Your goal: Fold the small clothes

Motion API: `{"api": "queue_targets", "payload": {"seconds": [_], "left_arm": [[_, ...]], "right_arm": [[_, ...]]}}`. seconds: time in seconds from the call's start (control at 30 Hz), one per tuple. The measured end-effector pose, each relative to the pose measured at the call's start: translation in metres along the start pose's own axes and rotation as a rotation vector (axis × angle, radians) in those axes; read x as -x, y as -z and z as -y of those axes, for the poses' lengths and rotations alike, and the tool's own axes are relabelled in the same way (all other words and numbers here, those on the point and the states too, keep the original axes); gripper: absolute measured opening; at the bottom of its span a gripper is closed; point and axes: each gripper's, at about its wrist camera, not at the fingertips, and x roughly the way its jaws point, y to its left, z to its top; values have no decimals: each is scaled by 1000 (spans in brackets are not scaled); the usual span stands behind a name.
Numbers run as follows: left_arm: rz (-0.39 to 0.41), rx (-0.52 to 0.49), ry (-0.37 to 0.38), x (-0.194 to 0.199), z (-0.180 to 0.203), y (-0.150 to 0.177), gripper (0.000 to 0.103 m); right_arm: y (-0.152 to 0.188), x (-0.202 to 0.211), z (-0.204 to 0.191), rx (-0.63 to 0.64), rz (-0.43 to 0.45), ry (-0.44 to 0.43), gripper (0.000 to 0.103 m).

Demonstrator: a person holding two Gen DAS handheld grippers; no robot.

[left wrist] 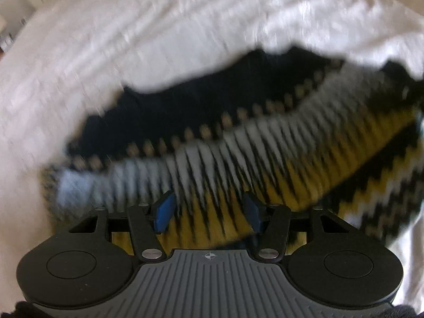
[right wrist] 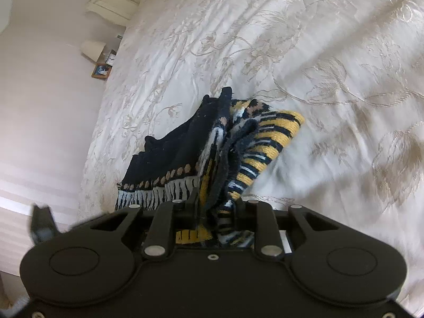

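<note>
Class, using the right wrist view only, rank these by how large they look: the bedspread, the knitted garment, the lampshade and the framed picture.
1. bedspread
2. knitted garment
3. lampshade
4. framed picture

The last two look close in size, and both sit far from the camera, so their order is unsure.

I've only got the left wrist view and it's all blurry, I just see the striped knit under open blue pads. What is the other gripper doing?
Observer: The right gripper is shut on the knit garment, with bunched folds of it between the fingers.
Operator: Is the whole garment lifted?
Observer: No. From the right wrist view, its dark part trails down onto the bedspread; the striped yellow part stands bunched up by the gripper.
Operator: My left gripper, is it holding anything?
Observer: The left gripper looks open, with its blue pads apart over the striped fabric; the right view does not show it clearly.
</note>
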Motion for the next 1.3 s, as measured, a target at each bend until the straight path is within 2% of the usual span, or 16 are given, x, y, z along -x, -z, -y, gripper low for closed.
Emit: {"api": "queue_targets", "payload": {"seconds": [0.07, 0.13, 0.27, 0.4, 0.57, 0.7, 0.87, 1.07, 1.1, 1.17, 1.27, 1.3], "left_arm": [[-13, 54, 26, -11, -7, 1, 56], [-7, 94, 48, -5, -15, -6, 56], [101, 125, 38, 35, -35, 3, 55], [169, 209, 54, 71, -71, 29, 56], [209, 306, 63, 106, -111, 78, 56], [207, 375, 75, 117, -141, 110, 56], [179, 411, 88, 122, -165, 144, 56], [155, 452, 99, 120, -190, 165, 56], [151, 456, 100, 120, -193, 167, 56], [147, 460, 103, 120, -201, 172, 56], [153, 461, 113, 123, -208, 170, 56], [160, 458, 116, 124, -209, 168, 56]], "right_arm": [[0, 0, -2, 1, -1, 10, 33], [0, 0, -6, 1, 1, 31, 32], [2, 2, -25, 8, 19, 55, 31], [8, 3, -64, 46, 41, 67, 30], [20, -5, -125, 71, 66, 14, 30], [32, -35, -175, 116, 45, -9, 30], [55, -99, -216, 138, -13, 8, 30], [82, -160, -240, 169, -48, 110, 29], [85, -167, -243, 182, -54, 138, 34], [91, -180, -253, 219, -71, 174, 36], [98, -184, -265, 264, -69, 114, 53], [98, -178, -266, 265, -53, 75, 54]]}}
